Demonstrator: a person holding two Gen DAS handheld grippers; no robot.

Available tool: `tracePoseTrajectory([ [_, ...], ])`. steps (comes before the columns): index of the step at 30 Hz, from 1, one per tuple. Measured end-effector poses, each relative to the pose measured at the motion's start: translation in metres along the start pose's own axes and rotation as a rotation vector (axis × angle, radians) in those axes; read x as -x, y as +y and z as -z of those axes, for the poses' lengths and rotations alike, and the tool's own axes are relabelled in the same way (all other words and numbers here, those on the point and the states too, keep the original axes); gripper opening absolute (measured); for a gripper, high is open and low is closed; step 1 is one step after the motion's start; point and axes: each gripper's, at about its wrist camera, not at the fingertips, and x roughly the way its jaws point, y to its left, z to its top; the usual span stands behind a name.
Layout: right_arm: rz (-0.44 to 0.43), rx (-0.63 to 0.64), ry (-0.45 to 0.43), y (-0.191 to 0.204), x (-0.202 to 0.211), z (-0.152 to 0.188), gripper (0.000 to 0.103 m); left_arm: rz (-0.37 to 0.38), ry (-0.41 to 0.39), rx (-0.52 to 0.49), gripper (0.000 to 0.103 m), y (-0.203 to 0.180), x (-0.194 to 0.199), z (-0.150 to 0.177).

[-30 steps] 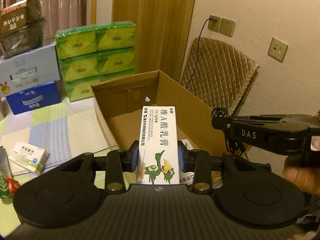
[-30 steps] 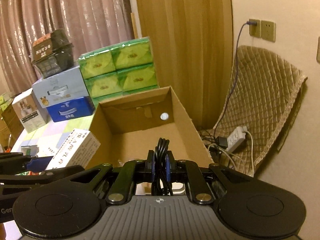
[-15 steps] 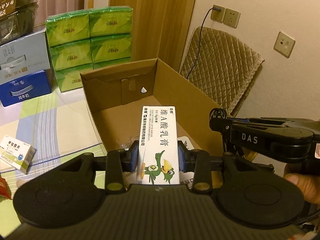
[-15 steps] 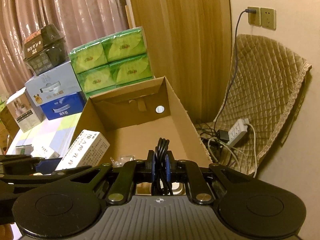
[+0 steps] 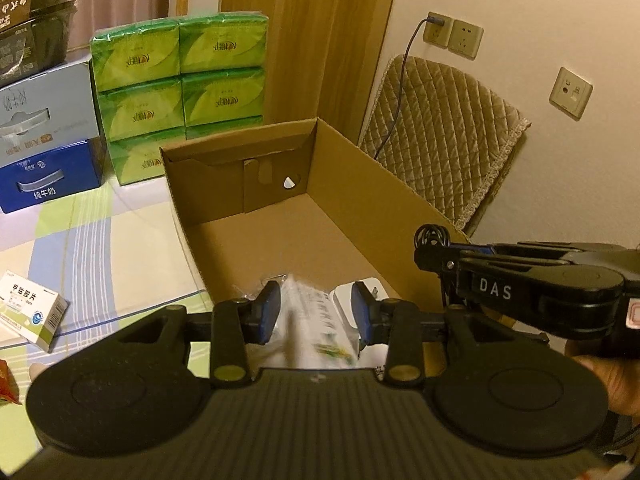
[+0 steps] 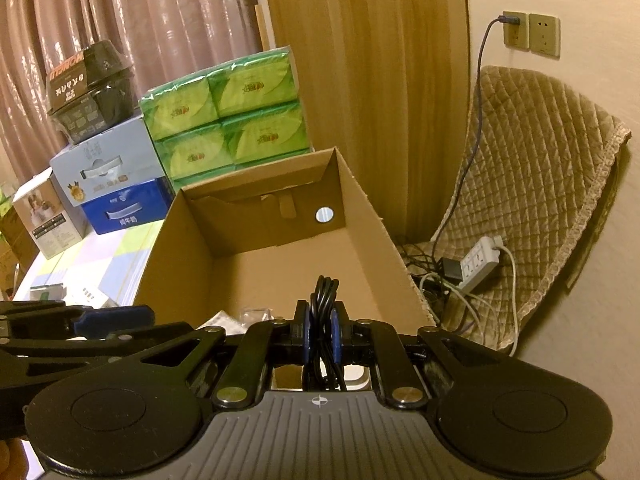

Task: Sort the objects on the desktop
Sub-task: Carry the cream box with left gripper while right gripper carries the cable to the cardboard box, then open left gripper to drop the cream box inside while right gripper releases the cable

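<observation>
The left tool [image 5: 315, 314] hangs over the near end of the open cardboard box [image 5: 360, 176], its blue-padded jaws spread apart. Between them a white ointment carton [image 5: 316, 328] shows only as a blur, touching neither pad as far as I can tell, so I judge it is dropping into the box, which would explain why the tool is held right above the opening. Under it, on the box floor, lie a crinkled clear wrapper [image 6: 254, 315] and a white charger-like block [image 5: 366, 292].

Left of the box, a small white and green medicine box [image 5: 32, 314] lies on the checked cloth of the counter [image 5: 100, 240] near its front edge, apparently unsorted. Toward the counter's back edge stand a blue milk carton [image 5: 48, 184] and stacked green tissue packs [image 5: 180, 84], well apart from the work and probably only stored there.

To the right, the right tool [image 6: 320, 334] is clamped tight on a coiled black cable [image 6: 325, 292], whose loops stick up between the pads. It waits over the box's near right corner, poised, I would guess, to let the bundle go once the carton is down. Beyond the box's right wall, off the counter, a quilted chair [image 6: 540, 184] holds a power strip [image 6: 478, 258].
</observation>
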Motion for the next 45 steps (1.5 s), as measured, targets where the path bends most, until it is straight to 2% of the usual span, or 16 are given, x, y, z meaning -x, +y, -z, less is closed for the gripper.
tracePoseTrajectory([
  [10, -0.010, 0.011, 0.005, 0.007, -0.001, 0.000, 0.007, -0.034, -0.026, 0.025, 0.034, 0.015, 0.019, 0.002],
  [18, -0.046, -0.003, 0.032, 0.011, -0.007, 0.001, 0.008, -0.050, -0.032, 0.050, 0.040, 0.027, 0.030, 0.007],
  [26, -0.031, -0.028, 0.013, 0.010, -0.003, -0.001, 0.009, -0.055, -0.029, 0.061, 0.043, 0.033, 0.034, 0.014],
  [45, -0.039, -0.023, -0.008, 0.024, 0.021, 0.001, 0.033, -0.067, -0.041, 0.079, 0.048, 0.040, 0.055, 0.021],
])
